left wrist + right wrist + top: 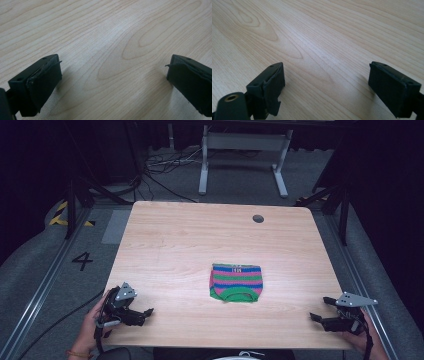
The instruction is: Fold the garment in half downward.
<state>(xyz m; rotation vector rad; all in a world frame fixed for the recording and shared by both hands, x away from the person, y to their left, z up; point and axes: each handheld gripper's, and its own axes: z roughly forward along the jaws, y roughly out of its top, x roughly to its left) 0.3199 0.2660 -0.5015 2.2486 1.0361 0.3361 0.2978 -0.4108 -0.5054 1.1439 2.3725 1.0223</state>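
Observation:
A small knitted garment (236, 282) with green, pink and blue stripes lies flat near the middle of the wooden table (190, 235), slightly toward the front. My left gripper (141, 314) rests at the front left corner, open, with nothing between its jaws. My right gripper (320, 312) rests at the front right corner, also open and holding nothing. In the left gripper view the two pads (45, 80) stand wide apart over bare wood. The right gripper view likewise has its pads (270, 82) spread over bare wood.
A round dark grommet hole (258, 218) sits near the table's far right. Beyond the table are a white desk frame (243, 155), cables on the grey floor, and a floor marking "4" (82, 260) at the left.

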